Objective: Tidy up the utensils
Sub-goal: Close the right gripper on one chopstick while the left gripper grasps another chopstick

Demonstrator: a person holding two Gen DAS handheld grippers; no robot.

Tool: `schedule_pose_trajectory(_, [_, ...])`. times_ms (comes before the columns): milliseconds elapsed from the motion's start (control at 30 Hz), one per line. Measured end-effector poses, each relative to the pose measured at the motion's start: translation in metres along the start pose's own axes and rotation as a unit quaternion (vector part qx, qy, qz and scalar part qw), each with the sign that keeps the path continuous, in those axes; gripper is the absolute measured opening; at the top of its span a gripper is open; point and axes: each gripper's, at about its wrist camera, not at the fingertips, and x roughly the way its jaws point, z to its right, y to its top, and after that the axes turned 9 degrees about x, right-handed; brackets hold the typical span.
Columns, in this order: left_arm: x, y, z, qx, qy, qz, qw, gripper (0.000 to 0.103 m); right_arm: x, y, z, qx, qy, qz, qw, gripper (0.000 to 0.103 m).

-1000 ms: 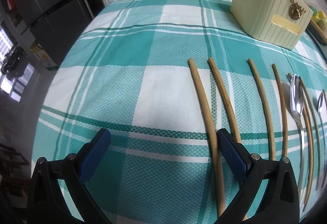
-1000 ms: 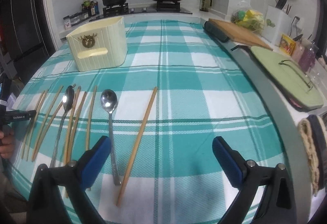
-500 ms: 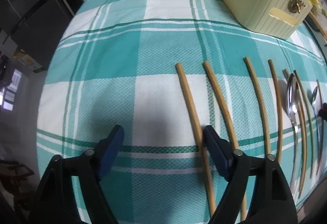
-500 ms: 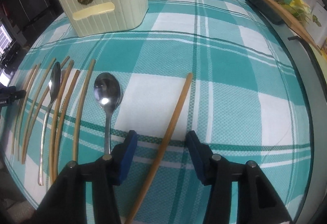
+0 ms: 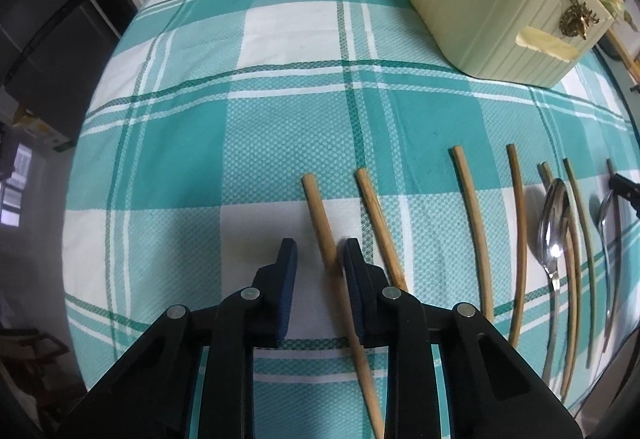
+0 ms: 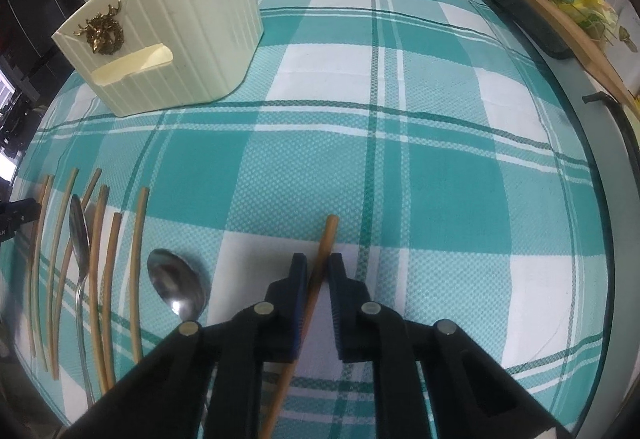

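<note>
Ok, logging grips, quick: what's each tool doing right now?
Left tool: closing around a chopstick.
Right tool: closing on another chopstick.

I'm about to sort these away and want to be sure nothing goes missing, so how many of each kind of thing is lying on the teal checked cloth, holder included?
Thin tan wooden chopsticks: 8
Shiny metal spoons: 2
Cream ribbed plastic utensil holder: 1
Total: 11
</note>
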Motion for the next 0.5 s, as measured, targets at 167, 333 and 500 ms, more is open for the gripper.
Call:
schedule_pose_trajectory(167, [-0.003, -0.003, 0.010, 0.015, 0.018, 0.012, 0.9997, 0.022, 0.003, -0.002, 0.000, 0.000, -0.002, 0.007, 1.000, 0.010])
schedule_pose_trajectory(333, [-0.006, -0.007, 0.017, 0.025, 0.027, 0.019, 0.9991, 0.018, 0.003, -0.003, 0.001, 0.000, 0.001, 0.010, 1.000, 0.010])
schedule_pose_trajectory(500, [-0.010, -0.013, 0.028, 0.039, 0.037, 0.022, 0.9983, 0.013, 0.003, -0.002, 0.002, -0.002, 0.001, 0.011, 1.000, 0.010])
